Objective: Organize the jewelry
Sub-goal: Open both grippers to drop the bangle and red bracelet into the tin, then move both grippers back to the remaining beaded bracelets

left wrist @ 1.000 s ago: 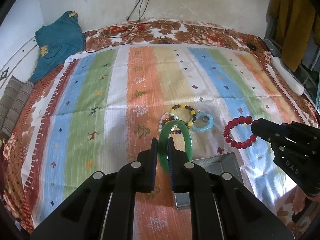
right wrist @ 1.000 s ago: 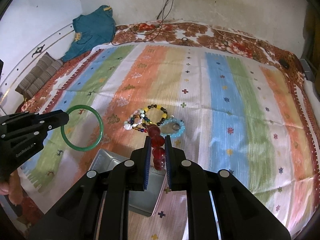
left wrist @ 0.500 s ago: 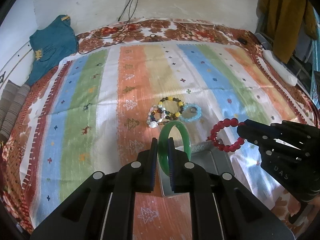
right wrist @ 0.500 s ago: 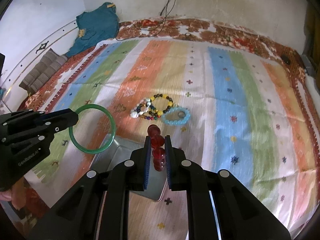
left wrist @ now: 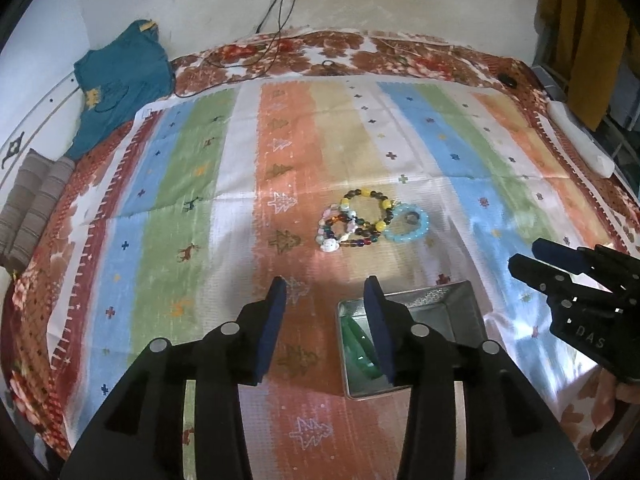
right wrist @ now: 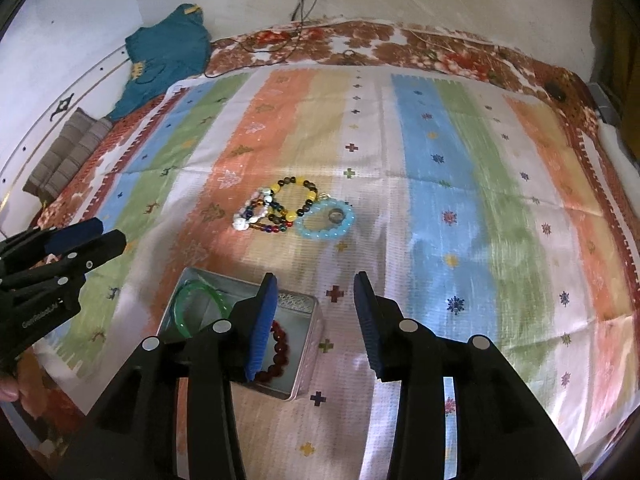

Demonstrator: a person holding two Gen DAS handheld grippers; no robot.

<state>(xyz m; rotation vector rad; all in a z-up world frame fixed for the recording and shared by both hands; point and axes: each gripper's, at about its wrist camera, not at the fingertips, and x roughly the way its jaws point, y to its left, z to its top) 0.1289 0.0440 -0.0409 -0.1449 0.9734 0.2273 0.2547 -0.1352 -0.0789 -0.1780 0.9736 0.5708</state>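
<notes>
A silver tin box (left wrist: 464, 300) (right wrist: 308, 344) sits on the striped cloth near me. A green bangle (left wrist: 356, 344) (right wrist: 188, 300) and a red bead bracelet (right wrist: 278, 350) lie inside it. My left gripper (left wrist: 326, 324) is open and empty over the box's left edge. My right gripper (right wrist: 316, 320) is open and empty just right of the box. Further out lie a yellow-and-dark bead bracelet (left wrist: 366, 214) (right wrist: 298, 200), a multicolour bead strand with white charms (left wrist: 334, 236) (right wrist: 256, 220) and a light blue bead bracelet (left wrist: 408, 224) (right wrist: 326, 222) with a small ring inside it.
The striped cloth (left wrist: 180, 208) covers a floral bedspread (left wrist: 340, 56). A teal garment (left wrist: 120, 80) and a folded grey cloth (left wrist: 32, 208) lie at the far left. Cables (left wrist: 276, 40) run down the wall. A white object (left wrist: 580, 140) lies at the right edge.
Both grippers have opened. The green bangle left my left gripper and the red bead bracelet left my right gripper; both now lie in the tin box.
</notes>
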